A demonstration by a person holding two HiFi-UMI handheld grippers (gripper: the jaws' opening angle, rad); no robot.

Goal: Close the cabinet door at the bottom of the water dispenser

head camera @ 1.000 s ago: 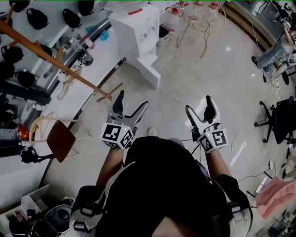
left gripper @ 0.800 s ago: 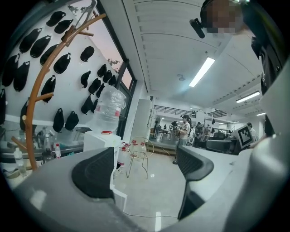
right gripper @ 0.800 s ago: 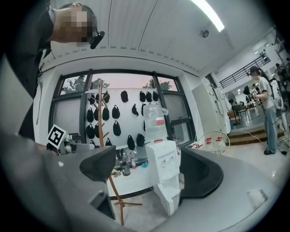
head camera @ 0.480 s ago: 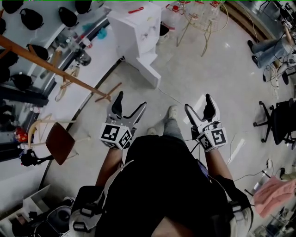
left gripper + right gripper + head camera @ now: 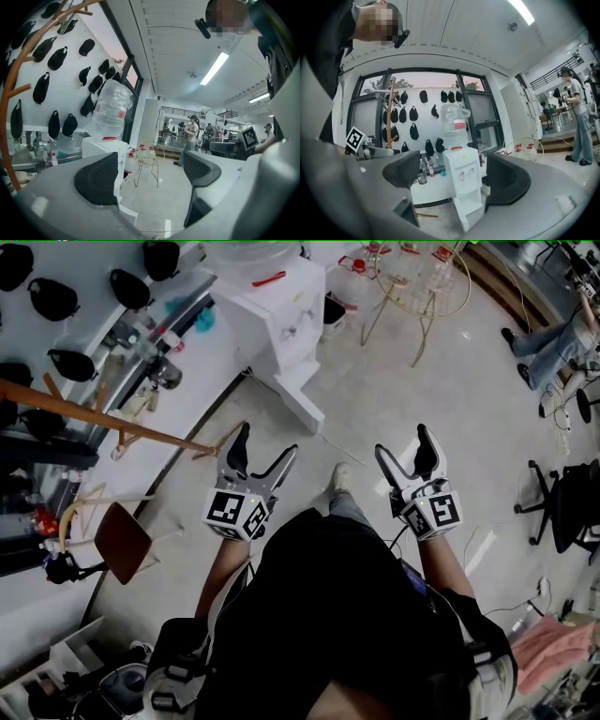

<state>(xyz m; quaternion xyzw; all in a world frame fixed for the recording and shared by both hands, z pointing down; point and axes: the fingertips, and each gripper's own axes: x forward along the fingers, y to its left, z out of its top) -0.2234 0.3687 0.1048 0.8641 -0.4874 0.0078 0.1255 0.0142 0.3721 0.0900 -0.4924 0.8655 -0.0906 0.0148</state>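
A pale glossy floor (image 5: pixel 450 399) fills my head view, with a white wall along 9 o'clock. The dispenser (image 5: pixel 281 306) stands at 12 o'clock with a bottle (image 5: pixel 455 119) on top. Its door (image 5: pixel 298 397) at the base is open, angled out over the floor. Both tools are well apart from it. My left gripper (image 5: pixel 267 442) and right gripper (image 5: pixel 403 444) each have jaws spread wide, gripping nothing. A wire stand (image 5: pixel 417 282) sits at 1 o'clock and a coat rack (image 5: pixel 103 413) at 9.

A brown chair (image 5: pixel 122 542) stands near a wooden coat rack (image 5: pixel 103 416).
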